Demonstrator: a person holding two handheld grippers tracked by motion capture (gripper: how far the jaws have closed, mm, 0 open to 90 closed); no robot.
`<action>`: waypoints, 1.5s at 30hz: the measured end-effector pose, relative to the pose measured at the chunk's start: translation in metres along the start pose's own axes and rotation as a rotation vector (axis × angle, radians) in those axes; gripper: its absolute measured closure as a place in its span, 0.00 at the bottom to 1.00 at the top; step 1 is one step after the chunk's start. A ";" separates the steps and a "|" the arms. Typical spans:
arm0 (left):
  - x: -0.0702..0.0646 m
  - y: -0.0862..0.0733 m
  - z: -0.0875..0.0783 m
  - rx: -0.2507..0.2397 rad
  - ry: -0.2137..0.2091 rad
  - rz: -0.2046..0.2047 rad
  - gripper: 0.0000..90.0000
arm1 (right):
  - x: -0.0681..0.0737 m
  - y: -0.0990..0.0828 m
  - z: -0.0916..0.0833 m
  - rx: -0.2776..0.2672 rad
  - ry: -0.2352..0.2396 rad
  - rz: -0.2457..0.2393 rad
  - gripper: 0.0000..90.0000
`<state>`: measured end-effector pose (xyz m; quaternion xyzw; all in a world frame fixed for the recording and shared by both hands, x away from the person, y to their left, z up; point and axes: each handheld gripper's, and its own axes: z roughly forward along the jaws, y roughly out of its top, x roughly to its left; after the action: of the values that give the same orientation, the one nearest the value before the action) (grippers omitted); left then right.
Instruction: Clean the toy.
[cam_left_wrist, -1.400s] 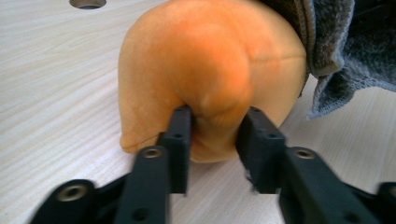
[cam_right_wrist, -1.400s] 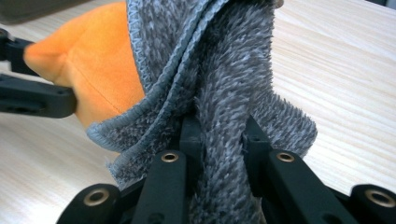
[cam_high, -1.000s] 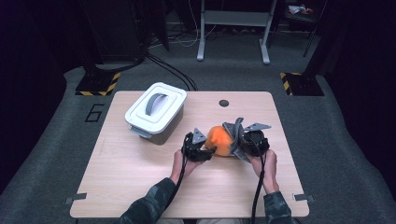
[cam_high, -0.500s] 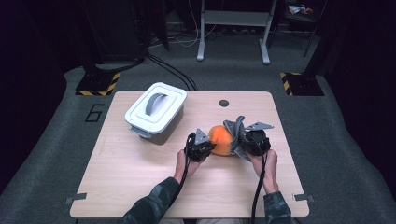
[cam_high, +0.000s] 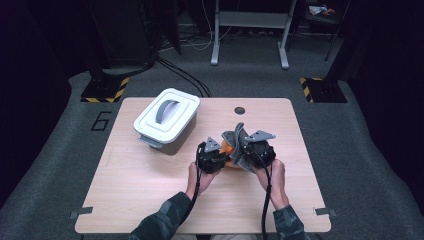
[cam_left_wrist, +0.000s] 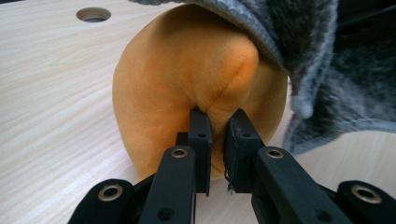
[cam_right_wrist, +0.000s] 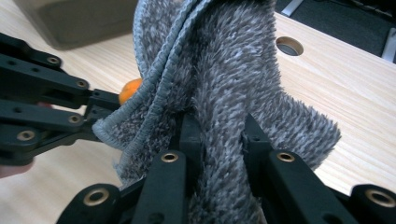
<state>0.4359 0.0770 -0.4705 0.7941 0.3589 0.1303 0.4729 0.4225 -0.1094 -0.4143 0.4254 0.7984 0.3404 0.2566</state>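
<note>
An orange plush ball (cam_left_wrist: 187, 70) rests on the wooden table (cam_high: 150, 200), right of centre. My left gripper (cam_left_wrist: 218, 123) is shut on a pinch of its soft skin. A grey fluffy cloth (cam_right_wrist: 224, 70) is draped over the ball's far side, and my right gripper (cam_right_wrist: 223, 126) is shut on a fold of it. From the high view the two grippers face each other closely, left gripper (cam_high: 223, 156) and right gripper (cam_high: 239, 150), with the cloth (cam_high: 236, 135) standing up between them and little of the ball (cam_high: 228, 148) visible. The ball (cam_right_wrist: 130, 89) peeks out beside the cloth's hem.
A white lidded container (cam_high: 167, 120) with a grey handle stands at the table's back left. A round cable hole (cam_high: 240, 110) sits near the back edge. Cables trail from both grippers toward the person's forearms.
The right gripper has carried the grey cloth leftward over the orange ball, hiding most of it. The left hand has stayed in place.
</note>
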 end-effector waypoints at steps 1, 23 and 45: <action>0.000 0.000 0.001 0.000 0.004 -0.006 0.91 | 0.000 0.000 0.003 0.005 -0.011 0.003 0.84; 0.009 -0.002 0.008 0.018 0.011 -0.005 0.91 | -0.061 -0.058 0.040 0.133 -0.045 0.219 0.84; 0.013 -0.002 0.006 0.018 0.013 -0.008 0.90 | -0.040 -0.020 -0.004 0.016 0.020 0.120 0.84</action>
<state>0.4478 0.0828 -0.4771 0.7961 0.3663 0.1305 0.4638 0.4298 -0.1534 -0.4219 0.4710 0.7768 0.3528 0.2244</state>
